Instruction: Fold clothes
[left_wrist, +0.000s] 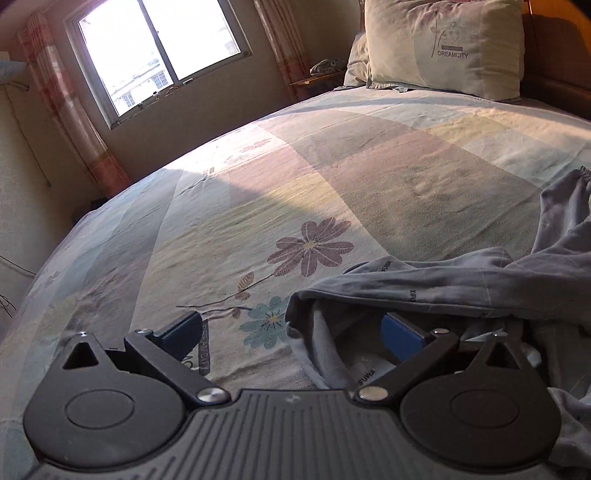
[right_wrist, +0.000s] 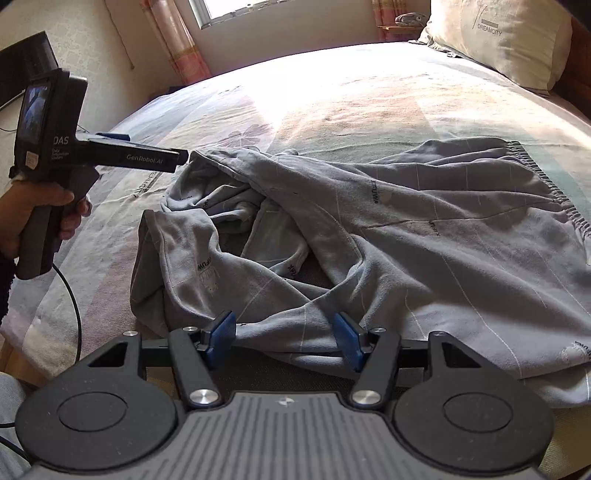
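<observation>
At the near edge of the bed (right_wrist: 332, 74), my right fingers (right_wrist: 283, 338) stand wide with a fold of the crumpled grey trousers (right_wrist: 424, 240) between them, poised to pinch. My left fingers (left_wrist: 295, 338), also wide, straddle the garment's leg opening toward the bed's left side.

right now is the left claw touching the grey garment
Touching. In the left wrist view the left claw is open, and its right finger sits inside a fold of the grey garment; the other finger is over bare bedsheet.
</observation>
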